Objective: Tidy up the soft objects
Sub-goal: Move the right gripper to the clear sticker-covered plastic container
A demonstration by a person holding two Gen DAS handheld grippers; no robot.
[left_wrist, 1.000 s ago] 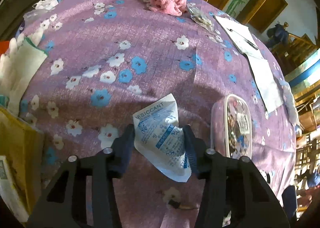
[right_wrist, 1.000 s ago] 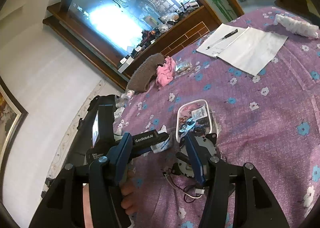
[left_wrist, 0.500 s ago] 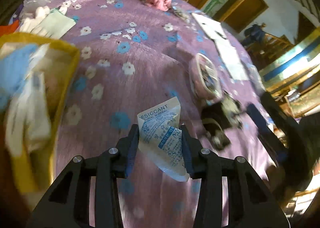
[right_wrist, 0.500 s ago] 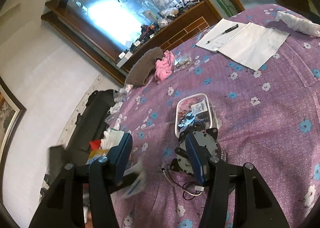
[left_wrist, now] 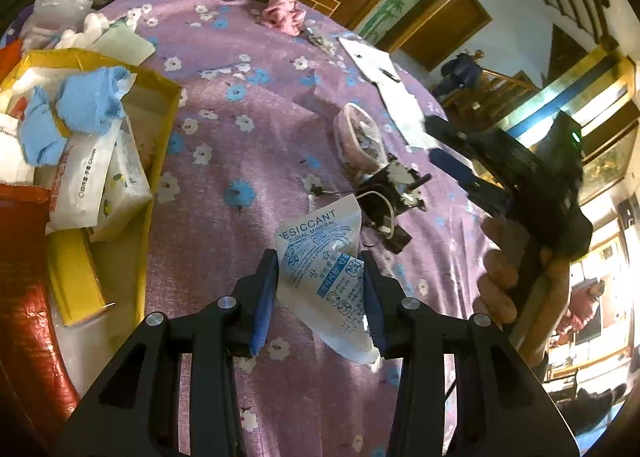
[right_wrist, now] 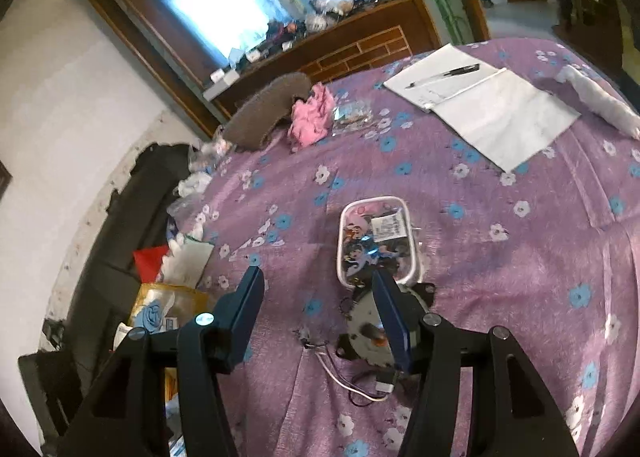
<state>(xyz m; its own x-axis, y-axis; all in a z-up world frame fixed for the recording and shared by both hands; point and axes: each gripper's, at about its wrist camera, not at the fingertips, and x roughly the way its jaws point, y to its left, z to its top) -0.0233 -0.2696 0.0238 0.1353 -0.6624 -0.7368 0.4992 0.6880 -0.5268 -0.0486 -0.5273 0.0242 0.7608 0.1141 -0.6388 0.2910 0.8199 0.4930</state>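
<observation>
My left gripper is shut on a white desiccant packet with blue print, held above the purple floral cloth. A yellow box with a blue cloth and white packets stands to its left; it also shows in the right wrist view. My right gripper is open and empty, above the cloth near a small motor with wires. It shows in the left wrist view at the right. A pink soft item and a brown knit piece lie at the far edge.
A clear container of stickers sits by the motor. Papers with a pen and a white roll lie far right. Plastic bags and gloves crowd the far left. A red bag stands beside the box.
My left gripper carried the desiccant packet back and left, so the yellow box now lies at its left. The right gripper stayed nearly still.
</observation>
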